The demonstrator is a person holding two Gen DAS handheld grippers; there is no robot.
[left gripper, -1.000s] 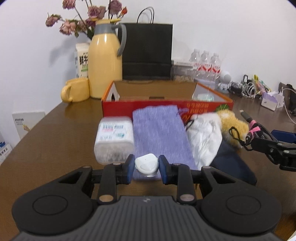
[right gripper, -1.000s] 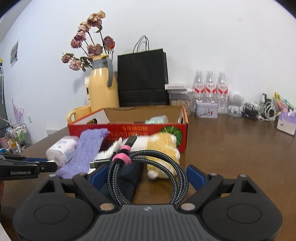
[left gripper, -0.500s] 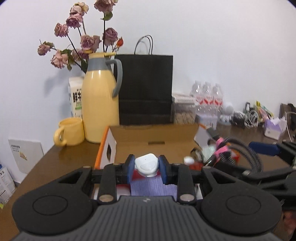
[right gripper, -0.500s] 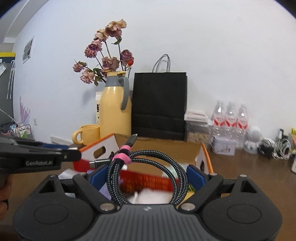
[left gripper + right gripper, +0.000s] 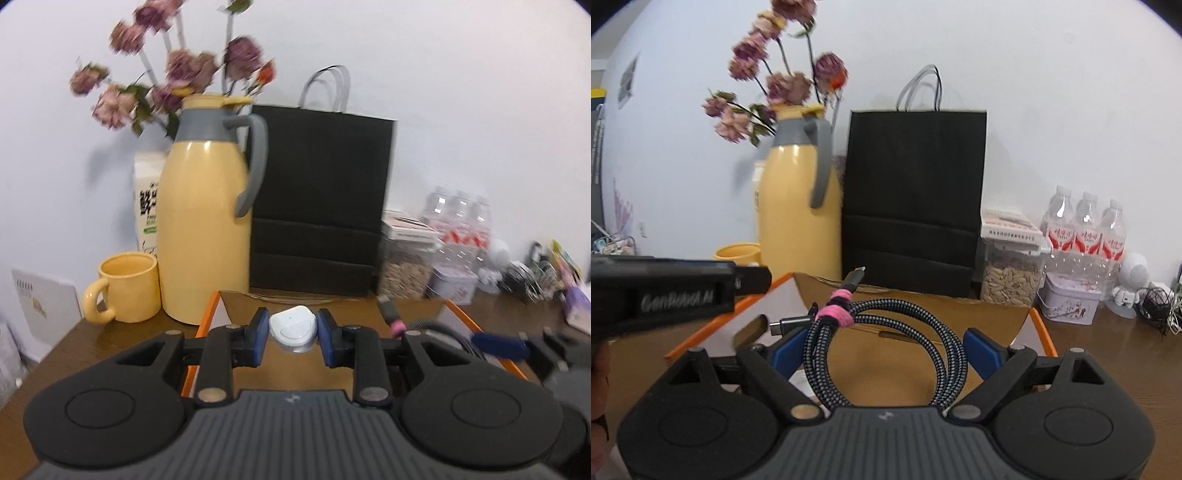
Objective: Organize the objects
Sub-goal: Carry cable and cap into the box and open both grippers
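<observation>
White case (image 5: 293, 328) sits clamped in left gripper (image 5: 292, 336) over cardboard box (image 5: 369, 308).

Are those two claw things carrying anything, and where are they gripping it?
Yes. The left gripper pinches a small white case by its two sides. The right gripper holds a coiled braided cable across the coil's outer edges.

Brown wooden table (image 5: 66, 354) against plain white wall (image 5: 1052, 92), even indoor light.

Back of table is cluttered: yellow thermos jug (image 5: 207, 229) with dried pink flowers (image 5: 173, 77) behind it, yellow mug (image 5: 125, 288) just left of the jug, white carton (image 5: 146, 206) behind it, black paper bag (image 5: 912, 195) upright against wall, clear jar of seeds (image 5: 1010, 273), three water bottles (image 5: 1086, 229), small tin (image 5: 1071, 302), tangled cables (image 5: 1156, 302) far right. The left wrist view is motion-blurred at its right edge.
</observation>
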